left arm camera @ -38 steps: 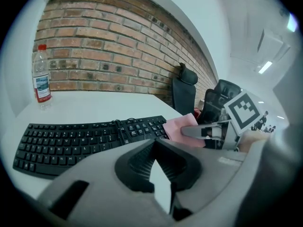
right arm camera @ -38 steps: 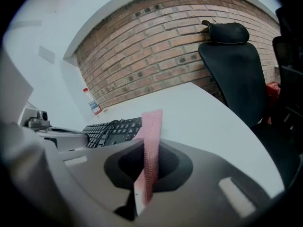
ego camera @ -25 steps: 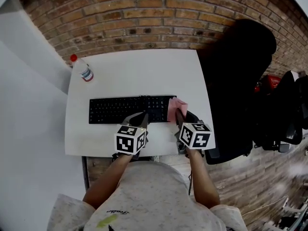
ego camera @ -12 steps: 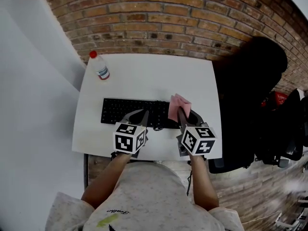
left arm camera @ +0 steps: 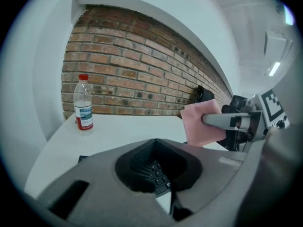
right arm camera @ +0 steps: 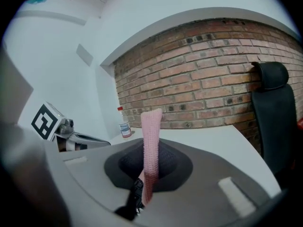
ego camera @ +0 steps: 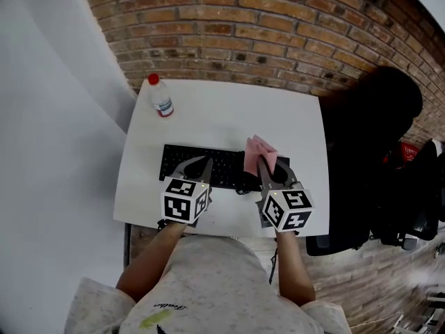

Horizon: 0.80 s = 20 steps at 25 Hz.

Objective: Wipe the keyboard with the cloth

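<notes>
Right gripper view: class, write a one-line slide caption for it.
Right gripper shut on an upright pink cloth, water bottle and brick wall beyond.

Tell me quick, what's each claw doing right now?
Left gripper: closed, holding nothing.
Right gripper: closed on the cloth.

Red-brown brick wall (ego camera: 278,19) at back. Plain white wall (ego camera: 55,117) on left. White rectangular surface (ego camera: 229,110) pushed against the brick. Black office chair (ego camera: 368,145) just right of it. Wood-plank floor (ego camera: 368,284) lower right. Ceiling strip light (left arm camera: 273,69) lit.
</notes>
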Available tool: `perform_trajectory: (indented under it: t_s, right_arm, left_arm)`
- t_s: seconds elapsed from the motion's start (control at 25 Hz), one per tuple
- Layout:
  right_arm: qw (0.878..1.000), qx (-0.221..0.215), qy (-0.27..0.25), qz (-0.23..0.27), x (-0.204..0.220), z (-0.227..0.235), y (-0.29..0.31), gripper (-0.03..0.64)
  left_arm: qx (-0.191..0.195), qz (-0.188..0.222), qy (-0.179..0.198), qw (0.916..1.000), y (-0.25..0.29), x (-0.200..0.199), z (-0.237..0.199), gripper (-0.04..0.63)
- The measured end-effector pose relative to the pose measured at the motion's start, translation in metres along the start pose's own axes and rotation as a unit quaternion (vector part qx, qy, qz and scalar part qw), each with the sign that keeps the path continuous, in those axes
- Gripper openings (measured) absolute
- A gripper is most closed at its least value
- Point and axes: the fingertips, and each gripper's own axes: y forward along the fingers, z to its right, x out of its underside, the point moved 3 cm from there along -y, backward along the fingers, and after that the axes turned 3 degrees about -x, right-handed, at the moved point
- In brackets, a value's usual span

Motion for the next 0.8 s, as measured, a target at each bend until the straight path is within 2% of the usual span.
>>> perform_trajectory:
  t_s: [0.32, 0.8]
  right_arm:
    - [1.000, -0.007, -0.017, -0.006, 0.002, -0.020, 0.012, 0.020]
    - [0.999, -0.003, -0.034, -0.012, 0.002, -0.028, 0.017, 0.020]
  left_arm:
    - [-0.007, 0.002, -0.004, 1.0000, -0.011, 0.002, -0.019, -0.005]
    - [-0.003, 0.001, -0.009, 1.0000, -0.013, 0.005, -0.025, -0.005]
